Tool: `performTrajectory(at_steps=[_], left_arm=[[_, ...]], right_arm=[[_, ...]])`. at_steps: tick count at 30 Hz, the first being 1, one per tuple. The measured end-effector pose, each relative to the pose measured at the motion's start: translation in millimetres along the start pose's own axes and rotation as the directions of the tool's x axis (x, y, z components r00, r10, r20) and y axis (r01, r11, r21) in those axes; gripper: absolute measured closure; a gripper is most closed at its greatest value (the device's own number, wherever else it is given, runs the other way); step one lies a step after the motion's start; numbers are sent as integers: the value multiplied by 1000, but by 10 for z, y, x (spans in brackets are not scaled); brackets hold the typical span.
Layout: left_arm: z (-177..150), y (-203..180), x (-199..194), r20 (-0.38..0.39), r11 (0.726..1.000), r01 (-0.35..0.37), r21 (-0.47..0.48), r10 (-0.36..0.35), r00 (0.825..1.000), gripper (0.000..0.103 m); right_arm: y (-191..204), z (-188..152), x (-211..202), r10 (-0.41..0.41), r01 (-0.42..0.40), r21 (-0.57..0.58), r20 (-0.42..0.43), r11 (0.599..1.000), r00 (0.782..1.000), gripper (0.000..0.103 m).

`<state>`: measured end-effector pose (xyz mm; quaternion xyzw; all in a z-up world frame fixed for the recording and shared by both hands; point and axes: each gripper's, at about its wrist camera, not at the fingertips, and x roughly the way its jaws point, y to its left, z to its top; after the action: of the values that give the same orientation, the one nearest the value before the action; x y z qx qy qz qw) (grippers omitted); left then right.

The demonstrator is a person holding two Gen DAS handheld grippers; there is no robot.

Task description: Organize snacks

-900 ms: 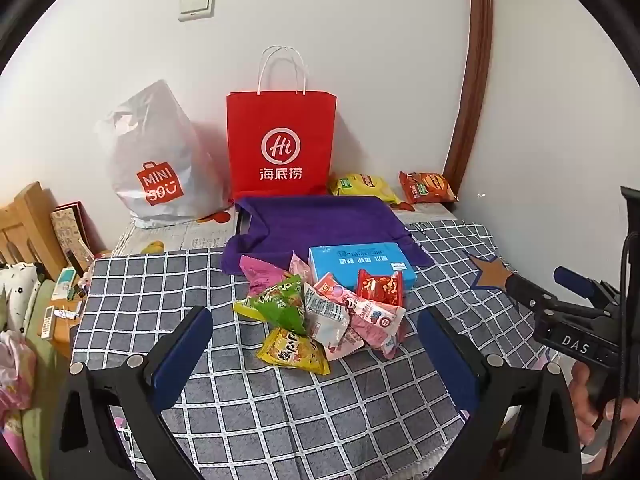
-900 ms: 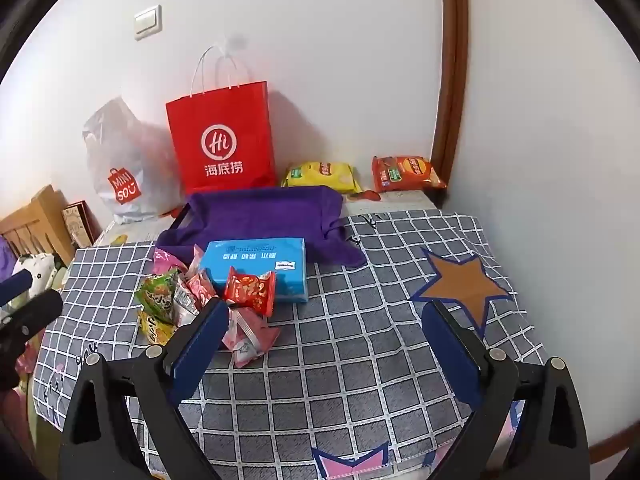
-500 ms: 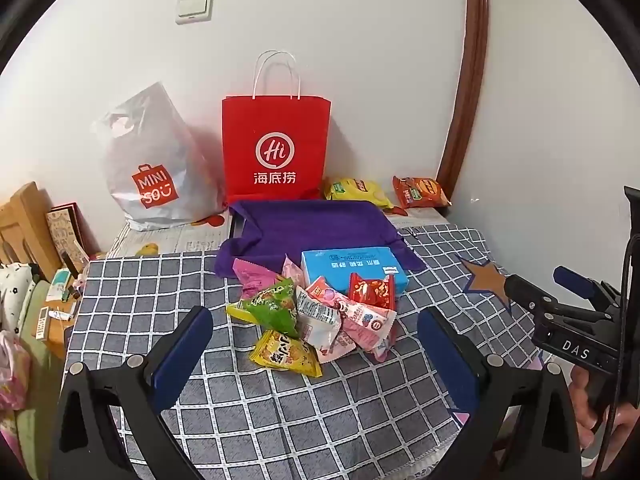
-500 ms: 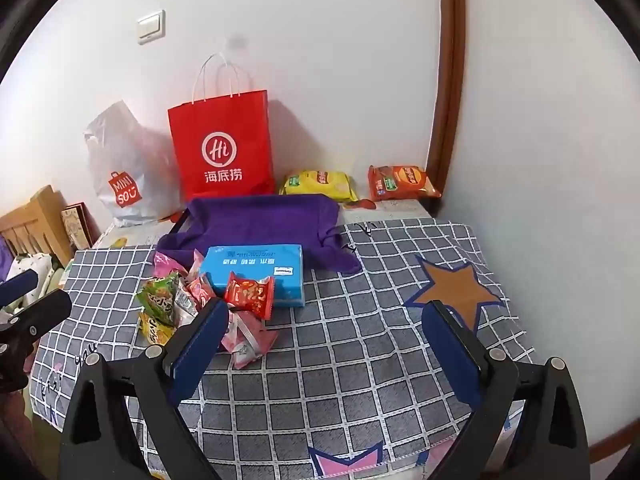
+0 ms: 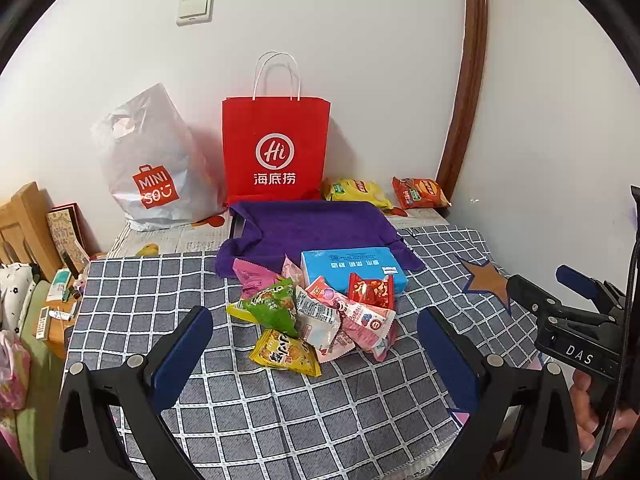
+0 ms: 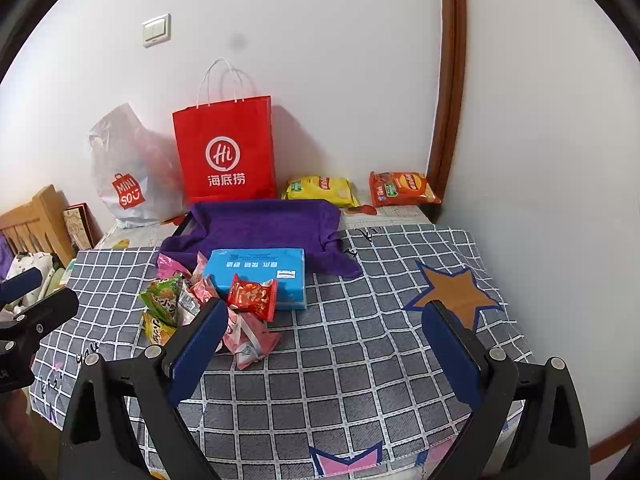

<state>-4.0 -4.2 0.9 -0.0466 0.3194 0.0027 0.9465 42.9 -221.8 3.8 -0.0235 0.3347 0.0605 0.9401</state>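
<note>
Snacks (image 5: pixel 320 320) piled against blue box (image 5: pixel 352 268), unsorted. My left gripper (image 5: pixel 316 344) and right gripper (image 6: pixel 324 344) hover apart, empty, ready to pick.

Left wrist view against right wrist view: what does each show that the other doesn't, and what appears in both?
Only the left wrist view shows the right gripper from the side, at the frame's right edge, and the yellow snack packet in full.

Only the right wrist view shows the pink star patch at the tablecloth's near edge, and the left gripper's tips at the left edge.

Both show the red Haidilao bag, MINISO bag, purple cloth, blue tissue pack and snack pile.
</note>
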Motion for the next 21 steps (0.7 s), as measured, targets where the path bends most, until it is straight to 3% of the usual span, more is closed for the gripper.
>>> performTrajectory(at_steps=[21], left_arm=[[-9, 4, -31, 2, 1000, 4, 0, -4, 1000, 1]], right_arm=[[27, -32, -49, 5, -5, 9, 8, 1000, 1000, 6]])
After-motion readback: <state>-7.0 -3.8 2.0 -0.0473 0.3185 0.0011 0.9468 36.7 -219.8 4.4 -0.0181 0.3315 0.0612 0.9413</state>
